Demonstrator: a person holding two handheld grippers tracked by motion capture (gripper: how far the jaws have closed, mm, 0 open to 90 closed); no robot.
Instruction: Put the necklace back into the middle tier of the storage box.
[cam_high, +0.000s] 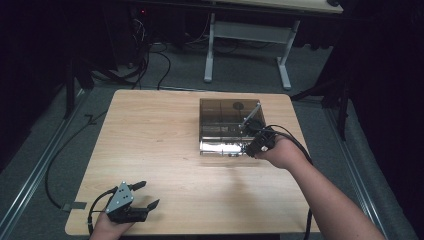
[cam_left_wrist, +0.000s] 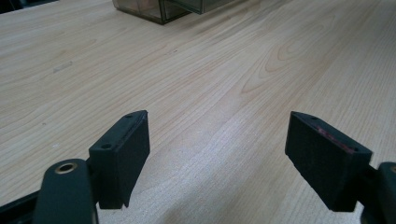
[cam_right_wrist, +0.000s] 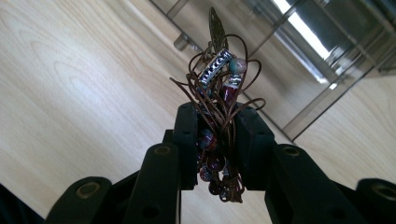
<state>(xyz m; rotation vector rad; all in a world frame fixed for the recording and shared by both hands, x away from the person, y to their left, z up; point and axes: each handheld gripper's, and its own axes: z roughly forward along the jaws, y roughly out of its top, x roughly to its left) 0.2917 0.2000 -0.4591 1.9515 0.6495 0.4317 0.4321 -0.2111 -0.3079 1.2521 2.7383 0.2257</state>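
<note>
My right gripper (cam_right_wrist: 215, 116) is shut on a tangle of brown cord with red, grey and silver beads, a beaded bracelet or necklace (cam_right_wrist: 219, 88), which sticks up past the jaws. In the high view this gripper (cam_high: 252, 141) sits at the front right of a smoky transparent drawer box (cam_high: 227, 120). The box's clear frame (cam_right_wrist: 299, 56) lies just beyond the jewellery in the right gripper view. My left gripper (cam_high: 146, 195) rests near the table's front left edge, open, with bare wood between its fingers (cam_left_wrist: 123, 156).
The light wooden table (cam_high: 150, 135) has wide free room left of and in front of the box. A corner of the box (cam_left_wrist: 159, 9) appears far off in the left gripper view. A cable (cam_high: 55, 165) trails off the table's left side. Another desk's legs (cam_high: 247, 55) stand behind.
</note>
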